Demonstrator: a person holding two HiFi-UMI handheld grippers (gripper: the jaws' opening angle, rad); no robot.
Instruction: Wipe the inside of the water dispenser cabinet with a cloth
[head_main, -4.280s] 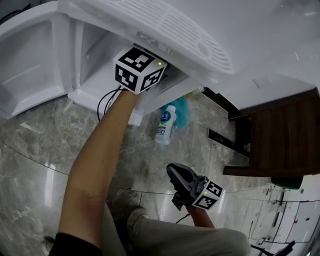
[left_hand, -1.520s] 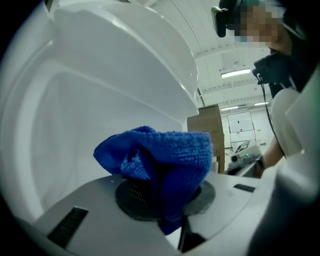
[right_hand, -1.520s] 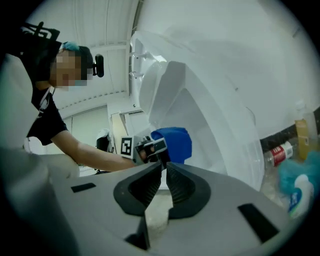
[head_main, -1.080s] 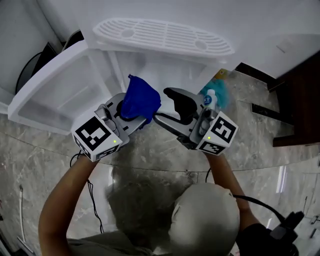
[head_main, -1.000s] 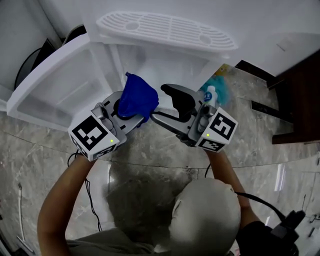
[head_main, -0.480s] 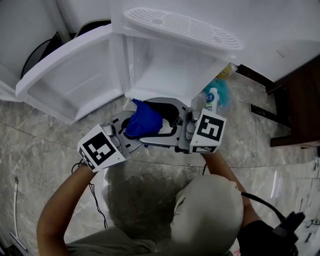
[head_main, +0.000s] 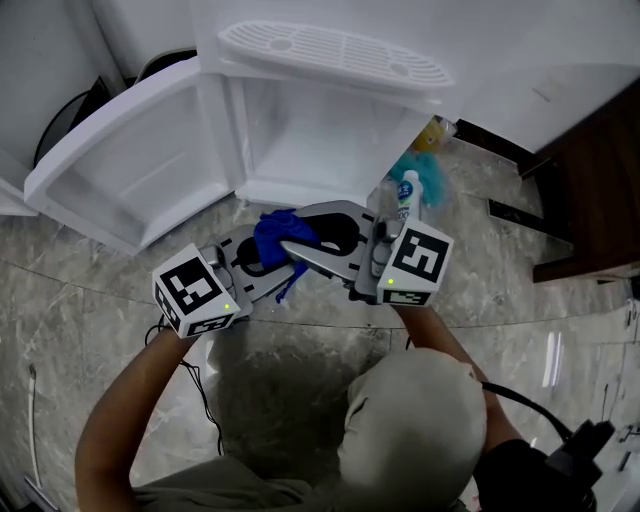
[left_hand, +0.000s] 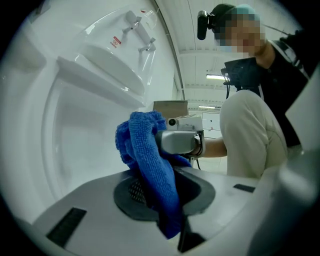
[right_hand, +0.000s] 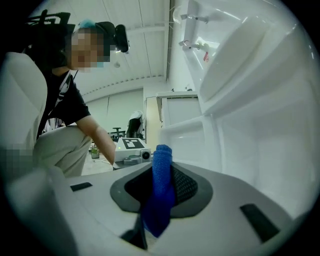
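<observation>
The blue cloth (head_main: 273, 231) hangs bunched between my two grippers, just in front of the open white dispenser cabinet (head_main: 320, 130). My left gripper (head_main: 262, 258) comes in from the lower left and is shut on the cloth (left_hand: 150, 165), which drapes over its dark pads. My right gripper (head_main: 296, 240) reaches in from the right. Its jaws are closing, with a fold of the cloth (right_hand: 161, 182) pinched between the pads. In the left gripper view the right gripper (left_hand: 177, 141) sits right behind the cloth. Both grippers lie roughly level, nose to nose.
The cabinet door (head_main: 120, 170) swings open to the left. A slotted drip tray (head_main: 330, 50) tops the cabinet. A white spray bottle (head_main: 407, 192) and a teal item (head_main: 428, 165) lie on the marble floor to the right, near dark wooden furniture (head_main: 590, 190).
Both grippers have come down and back from the cabinet opening. The right gripper, open beside the cloth a second ago, has swung in and closed on it.
</observation>
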